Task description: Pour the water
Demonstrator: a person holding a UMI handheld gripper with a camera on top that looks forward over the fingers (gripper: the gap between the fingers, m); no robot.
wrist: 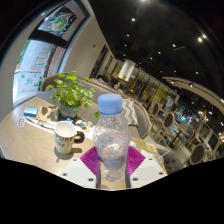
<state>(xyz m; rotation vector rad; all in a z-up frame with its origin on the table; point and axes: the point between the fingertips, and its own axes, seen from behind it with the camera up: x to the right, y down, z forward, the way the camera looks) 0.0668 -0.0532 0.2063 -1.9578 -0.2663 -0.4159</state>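
Tongs point(112, 162) clamp a clear plastic bottle point(111, 135) w/ pale blue cap point(110, 102), both pink pads point(92, 160) pressing its lower sides; bottle stands upright, water inside, dead centre btwn fingers. At approx 9 o'clock from bottle, on the pale worktop point(30, 140), sits a cream mug point(67, 137) w/ dark band, handle toward bottle. Beyond mug at 11 o'clock, a leafy green plant point(74, 93). At 2–3 o'clock, further back, chairs and tables point(165, 115) of a dim room w/ ceiling lights.
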